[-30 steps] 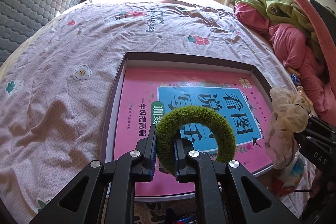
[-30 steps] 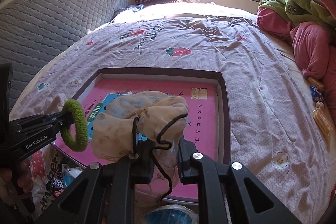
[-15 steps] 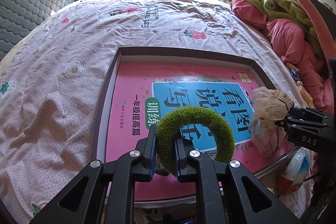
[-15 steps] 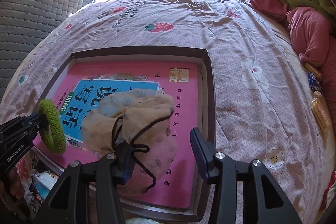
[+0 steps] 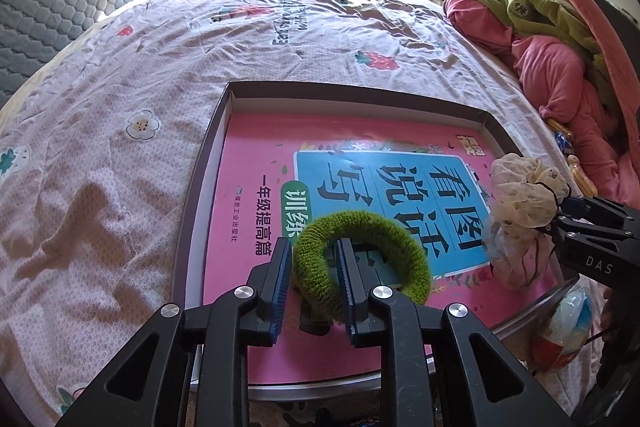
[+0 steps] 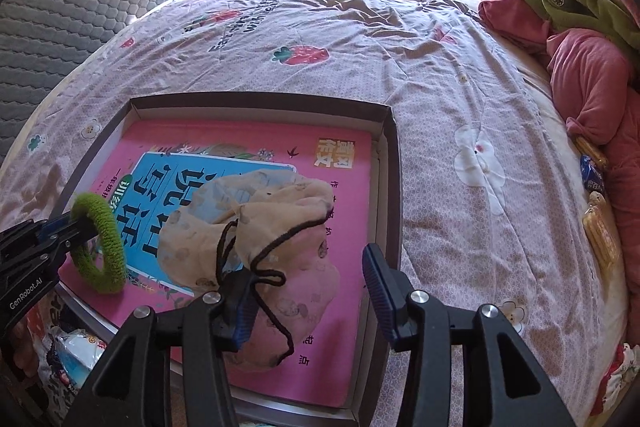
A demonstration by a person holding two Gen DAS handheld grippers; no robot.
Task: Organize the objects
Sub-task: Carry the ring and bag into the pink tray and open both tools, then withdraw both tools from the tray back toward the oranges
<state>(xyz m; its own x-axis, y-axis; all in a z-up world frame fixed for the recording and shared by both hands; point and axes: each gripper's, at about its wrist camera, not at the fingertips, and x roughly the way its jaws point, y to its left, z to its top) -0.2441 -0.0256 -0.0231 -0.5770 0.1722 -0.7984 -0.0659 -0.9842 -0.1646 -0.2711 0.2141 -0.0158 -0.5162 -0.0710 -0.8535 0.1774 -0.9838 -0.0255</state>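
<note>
Left gripper (image 5: 314, 291): we see jaws just eased apart, green fuzzy scrunchie (image 5: 360, 259) band loose between.
Right gripper (image 6: 308, 293): our jaws gape wide; beige mesh scrunchie (image 6: 256, 223) against left finger, lower centre.

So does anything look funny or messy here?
A little. The beige scrunchie still hangs by its black string from one finger of the open right claw, instead of lying flat on the pink book. The green hair ring sits loose between the left claw.

Near edge of the shallow box (image 6: 394, 187) behind the right claw (image 6: 308, 291); book (image 6: 352, 211) text partly covered.
</note>
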